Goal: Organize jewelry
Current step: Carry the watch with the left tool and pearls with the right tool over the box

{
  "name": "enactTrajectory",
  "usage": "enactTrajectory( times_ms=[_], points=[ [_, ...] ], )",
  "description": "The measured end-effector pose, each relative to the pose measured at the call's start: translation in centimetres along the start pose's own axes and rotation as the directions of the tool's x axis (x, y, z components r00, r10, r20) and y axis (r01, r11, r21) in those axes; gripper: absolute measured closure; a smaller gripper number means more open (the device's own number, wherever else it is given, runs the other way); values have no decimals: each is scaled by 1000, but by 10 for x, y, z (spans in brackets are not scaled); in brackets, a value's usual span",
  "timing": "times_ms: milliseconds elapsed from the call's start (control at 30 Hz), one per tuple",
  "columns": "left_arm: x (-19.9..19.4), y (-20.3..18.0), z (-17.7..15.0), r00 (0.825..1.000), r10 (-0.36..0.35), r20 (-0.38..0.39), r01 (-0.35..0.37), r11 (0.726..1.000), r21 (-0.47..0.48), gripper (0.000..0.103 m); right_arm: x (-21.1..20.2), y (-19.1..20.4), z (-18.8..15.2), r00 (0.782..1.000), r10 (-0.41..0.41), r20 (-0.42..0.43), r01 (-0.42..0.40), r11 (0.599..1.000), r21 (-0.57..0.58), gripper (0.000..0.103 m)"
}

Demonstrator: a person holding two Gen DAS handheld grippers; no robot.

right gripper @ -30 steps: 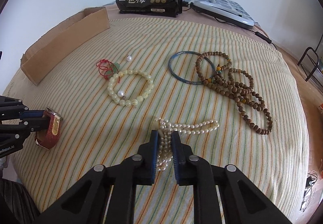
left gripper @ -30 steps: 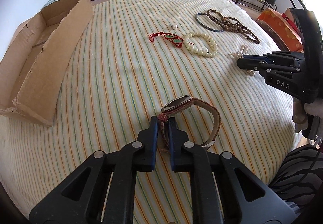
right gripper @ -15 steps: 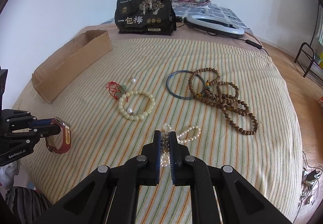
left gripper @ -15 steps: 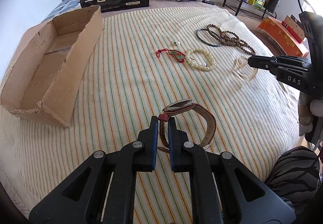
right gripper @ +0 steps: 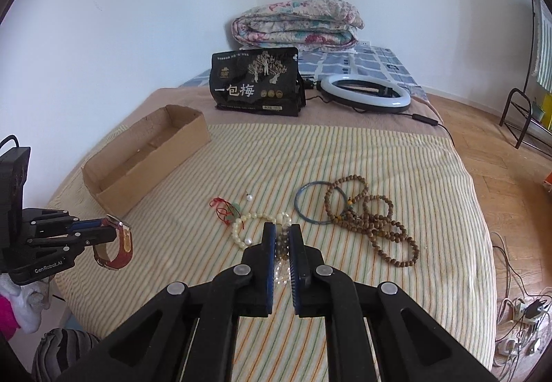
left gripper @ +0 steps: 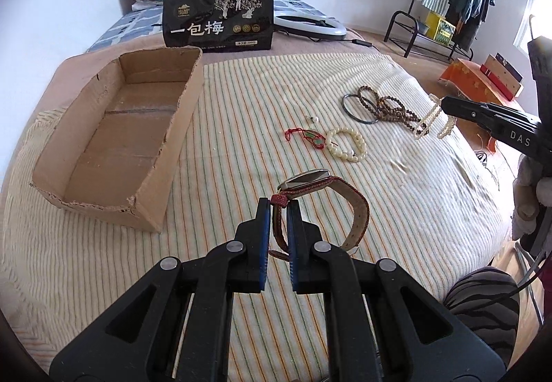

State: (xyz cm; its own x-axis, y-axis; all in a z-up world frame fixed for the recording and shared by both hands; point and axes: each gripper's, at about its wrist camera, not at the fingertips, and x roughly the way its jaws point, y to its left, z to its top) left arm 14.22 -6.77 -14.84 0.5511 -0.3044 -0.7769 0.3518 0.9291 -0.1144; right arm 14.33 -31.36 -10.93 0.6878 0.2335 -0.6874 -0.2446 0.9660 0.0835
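Black left gripper [left gripper: 276,209], bottom centre, pinches the watch [left gripper: 321,199] strap above the striped cloth [left gripper: 241,113]; right gripper [right gripper: 282,233] clamps a pearl strand [left gripper: 431,120]. Cardboard box [left gripper: 114,137] at left.

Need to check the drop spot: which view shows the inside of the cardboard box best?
Left wrist view: it looks down into the cardboard box, showing its bare floor. The right wrist view sees it from a low angle, mostly outer wall.

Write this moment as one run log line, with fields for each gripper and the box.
left gripper: shut on watch, lifted | right gripper: shut on pearl strand, lifted | cardboard box: nothing inside
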Motion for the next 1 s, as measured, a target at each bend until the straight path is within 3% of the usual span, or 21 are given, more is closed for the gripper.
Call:
enactTrajectory(
  times_ms=[400,1000],
  points=[
    [-32,51,12,995,67,75,-61,995,-83,96,4,59,41,993,101,53,-97,992,-78,98],
    [-47,143,24,977,182,111,-155,964,-214,96,59,143,101,968,246,57,-234,959,-161,98]
  ],
)
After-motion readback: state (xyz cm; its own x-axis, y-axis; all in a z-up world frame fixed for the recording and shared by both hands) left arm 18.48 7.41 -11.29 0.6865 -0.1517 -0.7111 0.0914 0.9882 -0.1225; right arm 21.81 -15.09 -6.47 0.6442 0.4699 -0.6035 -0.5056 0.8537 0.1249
